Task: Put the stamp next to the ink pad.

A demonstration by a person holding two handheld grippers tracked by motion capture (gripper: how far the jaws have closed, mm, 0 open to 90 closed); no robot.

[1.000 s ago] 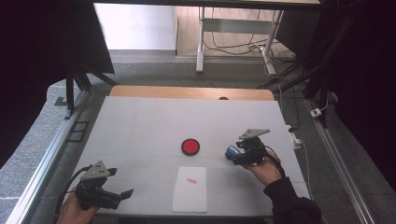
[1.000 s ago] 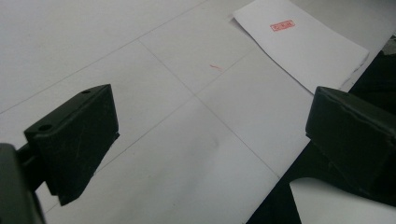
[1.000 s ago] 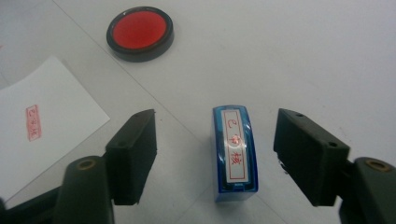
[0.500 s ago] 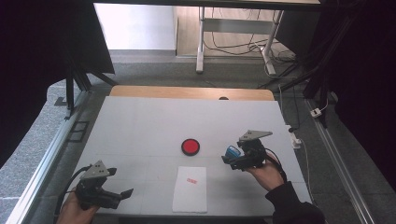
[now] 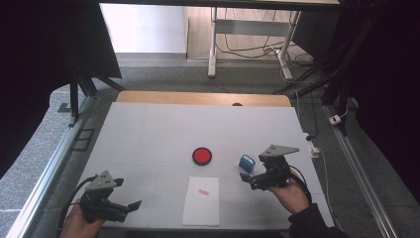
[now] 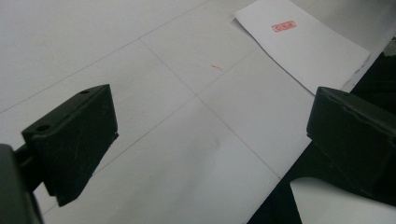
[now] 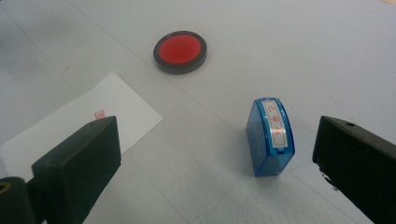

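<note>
Blue stamp (image 7: 272, 136) lies free on the bench (image 5: 148, 134); your right hand-held gripper (image 7: 219, 154) just opened wide, left hand-held gripper (image 6: 210, 135) wide, empty. Stamp's label unreadable.

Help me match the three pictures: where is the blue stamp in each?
High view: blue stamp right of centre, just ahead of the right gripper.
Left gripper view: not in it.
Right gripper view: blue stamp lower right, standing free of the open jaws.
Shared landmark: the paper with its red mark.
</note>
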